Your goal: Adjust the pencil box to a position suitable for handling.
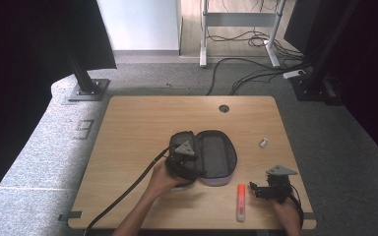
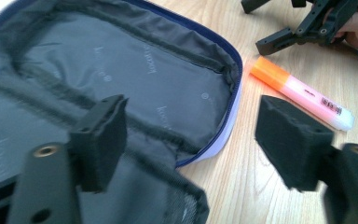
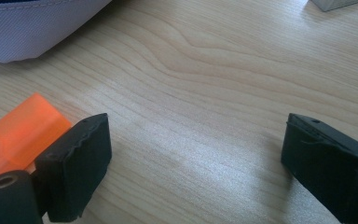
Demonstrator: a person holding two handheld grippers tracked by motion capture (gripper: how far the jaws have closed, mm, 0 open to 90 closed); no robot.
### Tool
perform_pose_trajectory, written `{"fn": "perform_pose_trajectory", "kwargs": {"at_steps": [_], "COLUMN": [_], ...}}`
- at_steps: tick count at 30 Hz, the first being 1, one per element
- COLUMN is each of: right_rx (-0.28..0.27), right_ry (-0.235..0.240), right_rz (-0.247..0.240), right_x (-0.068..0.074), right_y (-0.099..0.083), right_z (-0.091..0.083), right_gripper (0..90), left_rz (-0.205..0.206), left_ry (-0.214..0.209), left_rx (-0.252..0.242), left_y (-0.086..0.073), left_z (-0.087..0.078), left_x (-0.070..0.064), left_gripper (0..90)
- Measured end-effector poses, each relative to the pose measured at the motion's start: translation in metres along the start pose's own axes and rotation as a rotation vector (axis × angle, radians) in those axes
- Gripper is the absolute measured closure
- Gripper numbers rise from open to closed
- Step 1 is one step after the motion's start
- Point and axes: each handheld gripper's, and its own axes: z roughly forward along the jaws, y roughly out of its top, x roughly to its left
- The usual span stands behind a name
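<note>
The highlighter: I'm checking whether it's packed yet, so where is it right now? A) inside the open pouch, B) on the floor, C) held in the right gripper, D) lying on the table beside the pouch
D: the highlighter lies flat on the table, just outside the open pouch, and the right gripper beside it is open, gripping nothing.

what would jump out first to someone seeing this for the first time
The open pencil case lying flat in the middle of the wooden table, its grey lining exposed, with the left gripper held open over its near edge. Next, the bright orange highlighter lying on the table just right of the case. The right gripper, also open, sits beside it at the table's front right.
</note>
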Motion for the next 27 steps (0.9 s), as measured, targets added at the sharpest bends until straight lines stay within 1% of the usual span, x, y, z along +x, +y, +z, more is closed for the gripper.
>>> {"fn": "perform_pose_trajectory", "kwargs": {"at_steps": [2, 4, 5, 6, 9, 12, 15, 16, 17, 18, 20, 22, 23, 27], "right_rx": [0.000, 0.000, 0.000, 0.000, 0.000, 0.000, 0.000, 0.000, 0.000, 0.000, 0.000, 0.000, 0.000, 0.000], "right_ry": [0.000, 0.000, 0.000, 0.000, 0.000, 0.000, 0.000, 0.000, 0.000, 0.000, 0.000, 0.000, 0.000, 0.000], "right_rz": [0.000, 0.000, 0.000, 0.000, 0.000, 0.000, 0.000, 0.000, 0.000, 0.000, 0.000, 0.000, 0.000, 0.000], "right_x": [0.000, 0.000, 0.000, 0.000, 0.000, 0.000, 0.000, 0.000, 0.000, 0.000, 0.000, 0.000, 0.000, 0.000], "right_y": [0.000, 0.000, 0.000, 0.000, 0.000, 0.000, 0.000, 0.000, 0.000, 0.000, 0.000, 0.000, 0.000, 0.000], "right_z": [0.000, 0.000, 0.000, 0.000, 0.000, 0.000, 0.000, 0.000, 0.000, 0.000, 0.000, 0.000, 0.000, 0.000], "right_gripper": [7.8, 7.8, 7.8, 7.8, 7.8, 7.8, 7.8, 7.8, 7.8, 7.8, 7.8, 7.8, 7.8, 7.8], "left_rz": [-0.010, -0.012, -0.015, -0.015, -0.020, -0.034, -0.037, -0.037, -0.049, -0.049, -0.059, -0.065, -0.079, -0.100], "left_ry": [0.012, 0.018, 0.036, 0.036, 0.068, 0.076, 0.098, 0.098, 0.112, 0.112, 0.131, 0.137, 0.143, 0.169], "left_rx": [-0.008, -0.010, -0.011, -0.011, -0.008, -0.025, -0.029, -0.029, -0.034, -0.034, -0.037, -0.038, -0.041, -0.049], "left_y": [-0.003, -0.003, -0.006, -0.006, -0.011, -0.015, -0.021, -0.021, -0.025, -0.025, -0.031, -0.033, -0.038, -0.047], "left_z": [-0.009, -0.011, -0.017, -0.017, -0.026, -0.034, -0.041, -0.041, -0.045, -0.045, -0.051, -0.053, -0.057, -0.066], "left_x": [0.003, 0.004, 0.006, 0.006, 0.009, 0.011, 0.013, 0.013, 0.014, 0.014, 0.018, 0.019, 0.022, 0.027], "left_gripper": [20.5, 19.2, 18.1, 17.1, 15.1, 14.3, 13.4, 12.9, 12.3, 11.9, 11.4, 10.3, 10.0, 8.4]}}
